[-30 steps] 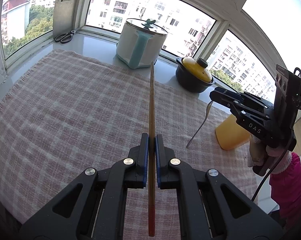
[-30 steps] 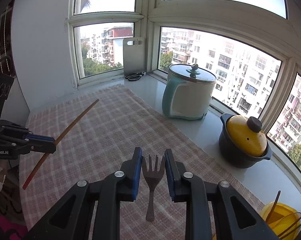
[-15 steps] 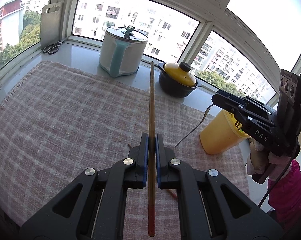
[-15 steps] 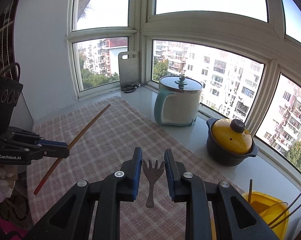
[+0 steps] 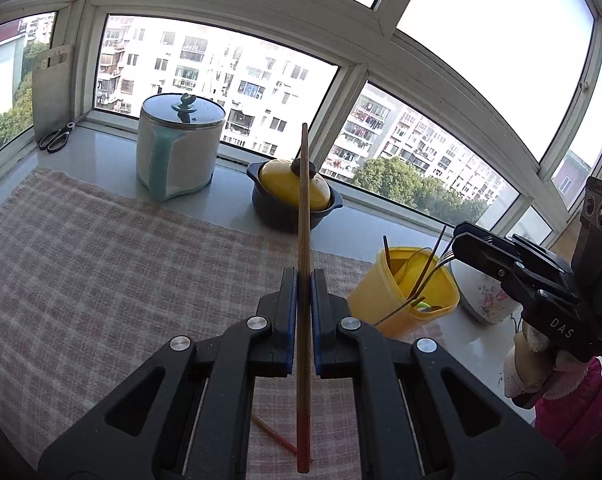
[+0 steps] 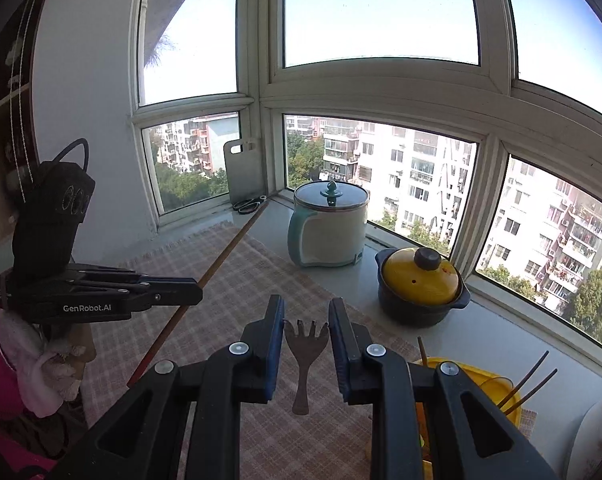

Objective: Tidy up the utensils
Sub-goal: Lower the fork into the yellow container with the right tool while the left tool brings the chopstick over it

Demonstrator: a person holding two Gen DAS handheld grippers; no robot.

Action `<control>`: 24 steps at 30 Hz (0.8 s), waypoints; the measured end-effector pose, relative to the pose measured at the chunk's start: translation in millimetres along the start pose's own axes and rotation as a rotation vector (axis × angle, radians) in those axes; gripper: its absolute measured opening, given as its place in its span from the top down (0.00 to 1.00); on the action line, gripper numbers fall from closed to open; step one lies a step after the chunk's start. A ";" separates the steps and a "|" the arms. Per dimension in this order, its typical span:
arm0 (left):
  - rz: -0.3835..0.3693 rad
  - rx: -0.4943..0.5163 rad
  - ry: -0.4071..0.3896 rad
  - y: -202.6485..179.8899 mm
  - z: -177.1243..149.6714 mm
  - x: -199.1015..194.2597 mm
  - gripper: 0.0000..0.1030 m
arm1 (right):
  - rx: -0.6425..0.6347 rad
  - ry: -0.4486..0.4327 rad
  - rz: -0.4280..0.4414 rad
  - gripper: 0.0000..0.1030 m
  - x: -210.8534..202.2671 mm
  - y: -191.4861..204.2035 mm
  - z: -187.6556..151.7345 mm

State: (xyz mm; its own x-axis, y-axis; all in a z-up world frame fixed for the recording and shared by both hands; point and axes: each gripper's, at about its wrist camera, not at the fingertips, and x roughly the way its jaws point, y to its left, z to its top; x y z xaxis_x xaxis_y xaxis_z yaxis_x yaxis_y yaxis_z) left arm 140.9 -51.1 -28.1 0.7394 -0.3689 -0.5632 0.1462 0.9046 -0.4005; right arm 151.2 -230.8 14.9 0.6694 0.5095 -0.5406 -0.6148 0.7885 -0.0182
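Legible markings — "GenRobot.AI" in white on the left gripper (image 6: 189, 294) side; "DAS" on the right gripper (image 5: 459, 236) body.

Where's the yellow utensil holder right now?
Left wrist view, right of centre: the yellow utensil holder stands at the checked cloth's far right edge, between the yellow-lidded pot and the floral bowl.

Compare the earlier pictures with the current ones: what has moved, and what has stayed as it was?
Both grippers have risen and swung toward the yellow holder, which now sits nearer in both views. Unchanged: left gripper still clamps the chopstick, right gripper still holds the fork.
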 end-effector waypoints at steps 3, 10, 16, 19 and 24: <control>-0.026 0.013 -0.010 -16.4 7.5 9.4 0.96 | 0.025 -0.016 -0.014 0.79 -21.3 -10.7 0.2; -0.078 0.042 -0.029 -52.6 25.5 29.5 0.96 | 0.082 -0.065 -0.061 0.79 -71.1 -38.4 4.8; -0.118 0.063 -0.029 -80.3 37.6 50.7 0.96 | 0.097 -0.089 -0.109 0.79 -103.0 -55.6 7.7; -0.151 0.062 -0.028 -89.4 43.4 60.8 0.96 | 0.101 -0.096 -0.134 0.79 -113.0 -64.3 9.3; -0.162 0.057 -0.030 -98.8 56.2 82.8 0.96 | 0.113 -0.097 -0.176 0.79 -118.0 -83.3 12.6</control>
State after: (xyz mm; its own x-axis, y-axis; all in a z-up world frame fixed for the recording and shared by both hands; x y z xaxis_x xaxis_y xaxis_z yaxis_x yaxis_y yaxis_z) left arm 224.6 -159.0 5.4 0.7220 -0.5055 -0.4725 0.3019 0.8446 -0.4422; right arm 128.7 -352.2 90.8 0.8025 0.3869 -0.4542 -0.4378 0.8990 -0.0078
